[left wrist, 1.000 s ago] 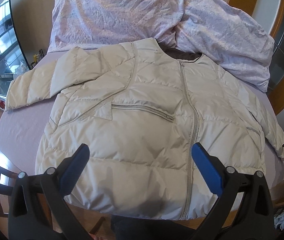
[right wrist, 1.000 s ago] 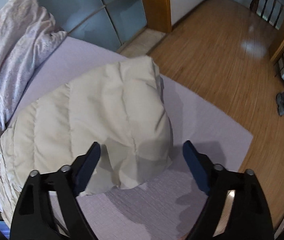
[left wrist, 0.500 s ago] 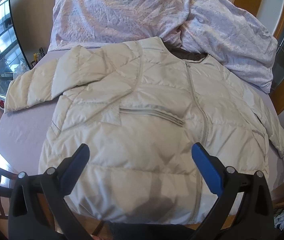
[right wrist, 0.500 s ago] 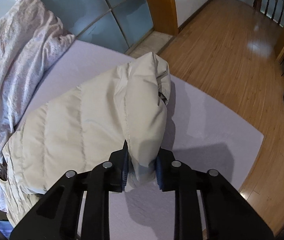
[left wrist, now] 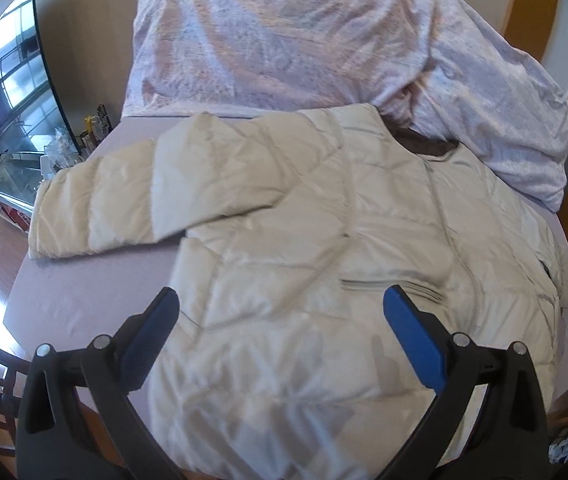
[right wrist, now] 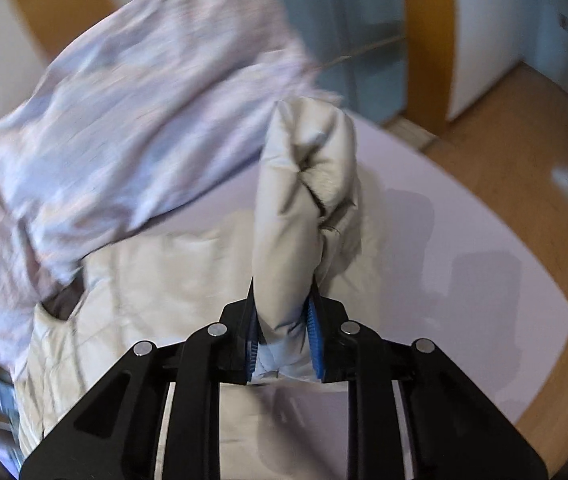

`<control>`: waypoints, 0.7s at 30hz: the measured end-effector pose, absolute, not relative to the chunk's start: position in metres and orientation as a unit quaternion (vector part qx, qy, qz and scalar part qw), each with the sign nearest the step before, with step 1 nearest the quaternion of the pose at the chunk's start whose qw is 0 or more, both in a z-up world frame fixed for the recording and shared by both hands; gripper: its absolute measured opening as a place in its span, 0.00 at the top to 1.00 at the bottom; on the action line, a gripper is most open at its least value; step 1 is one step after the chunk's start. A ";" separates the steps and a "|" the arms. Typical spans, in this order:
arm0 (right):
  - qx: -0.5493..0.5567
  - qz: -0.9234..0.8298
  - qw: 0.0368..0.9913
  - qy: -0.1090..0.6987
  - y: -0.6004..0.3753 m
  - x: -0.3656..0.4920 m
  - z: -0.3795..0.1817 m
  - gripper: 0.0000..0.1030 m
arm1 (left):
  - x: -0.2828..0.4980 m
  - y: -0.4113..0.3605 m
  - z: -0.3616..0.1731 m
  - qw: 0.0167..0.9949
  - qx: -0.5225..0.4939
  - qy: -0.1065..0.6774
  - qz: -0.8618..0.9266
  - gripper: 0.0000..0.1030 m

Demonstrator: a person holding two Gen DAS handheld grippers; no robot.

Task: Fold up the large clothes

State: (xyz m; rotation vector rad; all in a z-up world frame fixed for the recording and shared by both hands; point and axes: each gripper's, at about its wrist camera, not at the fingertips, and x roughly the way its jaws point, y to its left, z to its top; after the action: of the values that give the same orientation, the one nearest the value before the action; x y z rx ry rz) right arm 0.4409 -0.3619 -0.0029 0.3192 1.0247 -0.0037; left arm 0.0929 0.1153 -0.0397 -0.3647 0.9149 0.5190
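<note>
A cream quilted puffer jacket (left wrist: pixel 323 264) lies front-up across the middle of my bed (left wrist: pixel 84 296), its zip running from the dark-lined collar at upper right of centre down toward the lower right of the left wrist view. One sleeve (left wrist: pixel 116 208) stretches flat to the left edge of the mattress; a zipped chest pocket sits right of centre.

In the right wrist view, my right gripper (right wrist: pixel 284 340) pinches the cuff end of the other sleeve (right wrist: pixel 303 200), its blue pads pressed tight against the padded fabric at lower centre. That sleeve stands lifted off the lilac sheet and rises toward the frame's centre, its open cuff folded in on itself. The jacket body spreads below and to the left of it. This view is blurred.

My left gripper (left wrist: pixel 280 336) hangs over the jacket's lower half at the bottom of its frame, blue-tipped fingers spread wide with nothing between them, clear of the fabric.

A crumpled pale floral duvet (left wrist: pixel 303 40) is heaped along the head of the bed, across the top of both views. A large dark screen (left wrist: pixel 16 76) stands at the upper left, and wooden flooring (right wrist: pixel 523 128) fills the right side beyond the mattress corner.
</note>
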 end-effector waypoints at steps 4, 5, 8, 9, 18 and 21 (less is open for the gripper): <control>0.121 0.055 0.855 0.501 -0.287 0.448 -0.002 0.79 | 0.087 0.135 -0.042 0.846 -0.179 0.434 0.252 0.02; 0.113 0.063 0.853 0.506 -0.272 0.443 -0.003 0.79 | 0.086 0.139 -0.043 0.846 -0.180 0.434 0.254 0.02; 0.084 0.081 0.846 0.521 -0.225 0.443 -0.012 0.79 | 0.079 0.153 -0.046 0.843 -0.182 0.435 0.259 0.02; 0.077 0.085 0.843 0.526 -0.213 0.442 -0.015 0.79 | 0.078 0.156 -0.047 0.842 -0.183 0.436 0.261 0.02; 0.041 0.144 0.812 0.565 -0.111 0.419 -0.046 0.79 | 0.059 0.195 -0.055 0.830 -0.196 0.438 0.284 0.02; 0.031 0.166 0.800 0.575 -0.079 0.408 -0.053 0.79 | 0.053 0.209 -0.057 0.826 -0.202 0.438 0.291 0.02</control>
State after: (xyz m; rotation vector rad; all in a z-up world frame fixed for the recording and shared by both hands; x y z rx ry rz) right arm 0.4083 -0.0792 -0.0527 0.0674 1.2335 0.3553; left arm 0.0533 0.2092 -0.0571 -0.4299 0.9295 0.6184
